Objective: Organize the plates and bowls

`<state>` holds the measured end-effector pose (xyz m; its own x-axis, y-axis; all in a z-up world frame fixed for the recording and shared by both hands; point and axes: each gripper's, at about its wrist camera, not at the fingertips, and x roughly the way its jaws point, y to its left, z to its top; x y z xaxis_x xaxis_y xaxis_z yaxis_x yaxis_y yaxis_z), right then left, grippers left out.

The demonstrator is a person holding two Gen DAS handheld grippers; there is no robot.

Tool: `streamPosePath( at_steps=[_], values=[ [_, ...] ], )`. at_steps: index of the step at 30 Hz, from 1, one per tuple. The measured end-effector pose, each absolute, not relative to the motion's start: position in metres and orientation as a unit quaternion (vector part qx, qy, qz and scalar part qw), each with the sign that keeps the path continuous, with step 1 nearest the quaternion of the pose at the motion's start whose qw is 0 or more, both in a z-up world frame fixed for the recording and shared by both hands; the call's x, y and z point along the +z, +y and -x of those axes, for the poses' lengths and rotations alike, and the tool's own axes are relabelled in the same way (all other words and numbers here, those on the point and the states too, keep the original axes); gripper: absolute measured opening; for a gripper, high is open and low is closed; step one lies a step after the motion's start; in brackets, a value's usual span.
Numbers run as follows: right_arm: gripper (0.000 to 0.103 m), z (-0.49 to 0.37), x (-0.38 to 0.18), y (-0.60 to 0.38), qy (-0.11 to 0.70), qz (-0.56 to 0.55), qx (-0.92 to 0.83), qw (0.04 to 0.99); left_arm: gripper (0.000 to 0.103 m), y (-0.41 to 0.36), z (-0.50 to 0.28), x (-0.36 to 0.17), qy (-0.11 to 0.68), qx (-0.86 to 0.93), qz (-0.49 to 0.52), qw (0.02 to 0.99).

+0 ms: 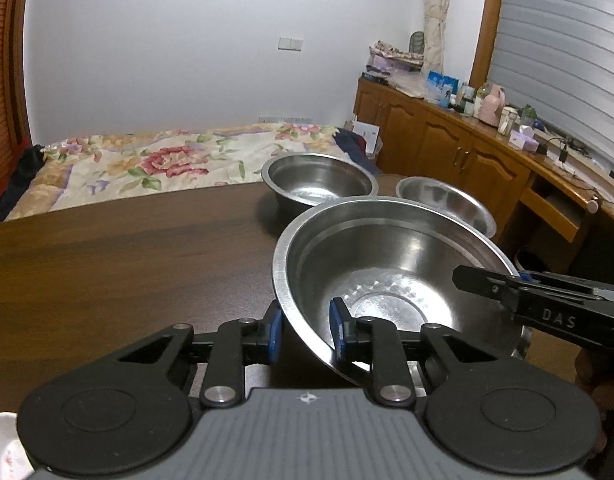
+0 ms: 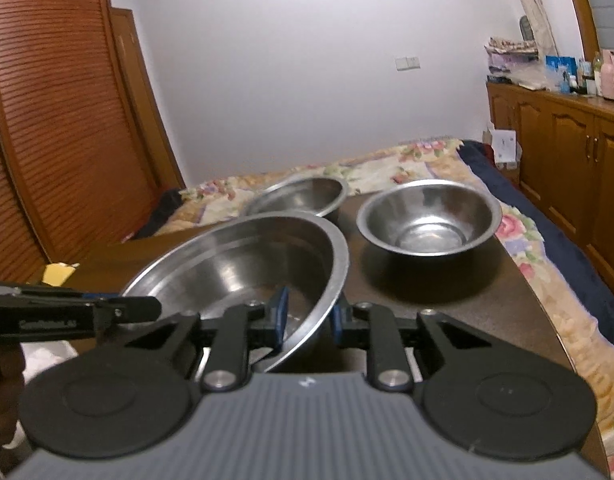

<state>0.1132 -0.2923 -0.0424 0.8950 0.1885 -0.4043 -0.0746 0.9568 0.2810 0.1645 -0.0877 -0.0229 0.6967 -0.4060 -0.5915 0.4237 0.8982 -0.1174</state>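
A large steel bowl (image 1: 387, 272) (image 2: 243, 264) is held between both grippers over the dark wooden table (image 1: 127, 260). My left gripper (image 1: 305, 326) is shut on its left rim, one blue pad outside the wall and one inside. My right gripper (image 2: 309, 314) is shut on the opposite rim in the same way. Each gripper shows in the other's view: the right gripper (image 1: 487, 284) at the right, the left gripper (image 2: 139, 306) at the left. Behind stand a medium steel bowl (image 1: 319, 182) (image 2: 303, 194) and a smaller deep steel bowl (image 1: 443, 200) (image 2: 429, 216).
A white plate (image 1: 3, 448) shows at the near left corner, and a yellow object (image 2: 59, 272) lies at the table's left. A floral bed (image 1: 167, 160) lies beyond the far table edge. Wooden cabinets (image 1: 447, 140) line the right wall.
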Motion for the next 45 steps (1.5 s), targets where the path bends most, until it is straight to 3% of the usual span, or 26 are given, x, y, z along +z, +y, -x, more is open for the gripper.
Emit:
streamPosePath(
  at_steps=[14,45],
  values=[
    [0.025,-0.082,-0.028,-0.285,0.192,-0.132,0.087,0.969,0.027,-0.065,-0.123,0.006,0.280,-0.251,-0.019,0.926],
    [0.026,-0.066,-0.044,-0.274,0.198,-0.140,0.092,0.966,0.027,-0.041,-0.089,-0.010,0.288,-0.264,-0.016,0.920]
  ],
)
